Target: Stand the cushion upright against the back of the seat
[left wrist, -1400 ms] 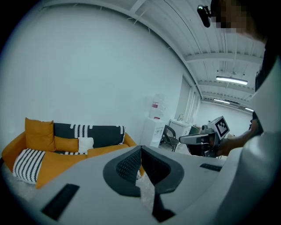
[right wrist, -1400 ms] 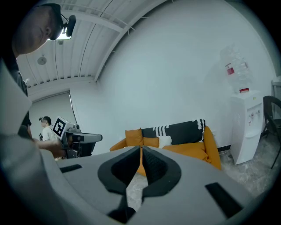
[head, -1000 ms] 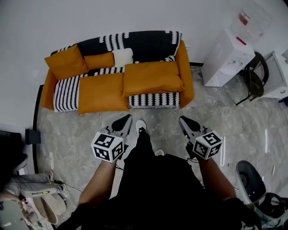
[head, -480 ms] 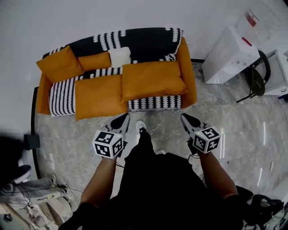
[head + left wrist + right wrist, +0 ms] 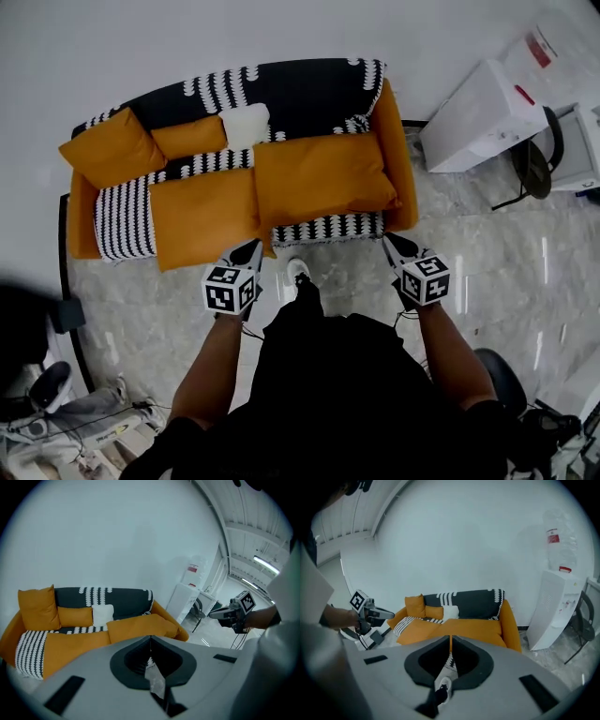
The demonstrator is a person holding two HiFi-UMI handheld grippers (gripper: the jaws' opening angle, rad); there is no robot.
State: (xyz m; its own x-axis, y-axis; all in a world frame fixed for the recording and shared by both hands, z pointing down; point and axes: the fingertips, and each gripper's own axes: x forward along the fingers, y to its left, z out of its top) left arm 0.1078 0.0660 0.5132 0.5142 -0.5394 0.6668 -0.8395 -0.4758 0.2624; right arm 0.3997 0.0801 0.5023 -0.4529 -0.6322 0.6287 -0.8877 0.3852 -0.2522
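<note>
Facing the sofa [image 5: 390, 141] at 12 o'clock, backed onto the wall, draped with a black-and-white throw [image 5: 300, 94]. Skipping the water dispenser [image 5: 478, 117] at 2 o'clock, well apart from the job.

Reading the large orange cushion [image 5: 323, 178] at 12 to 1 o'clock as the task's thing. Lying flat on the seat, back edge near the backrest, front edge toward the floor side. Not upright yet. Probably needs tipping up about that back edge.

Second large cushion [image 5: 202, 216] flat at 11 o'clock, touching the first or tucked slightly under it, cannot tell which.

Left gripper [image 5: 249, 251] just off the target's 7 o'clock corner, right gripper [image 5: 394, 244] just off its 5 o'clock corner. Both angled down toward the front edge, both clamped closed on nothing. Judging the split stance as set-up for a two-point lift, one corner each. Jaws need opening before any bite on the fabric.

No true container here, only the sofa seat as a holder. Carrying the two large cushions, plus at 10 to 11 o'clock a propped orange cushion [image 5: 108, 150] in the end corner, a small orange cushion [image 5: 187, 138] and a white cushion [image 5: 246, 124] against the backrest.
</note>
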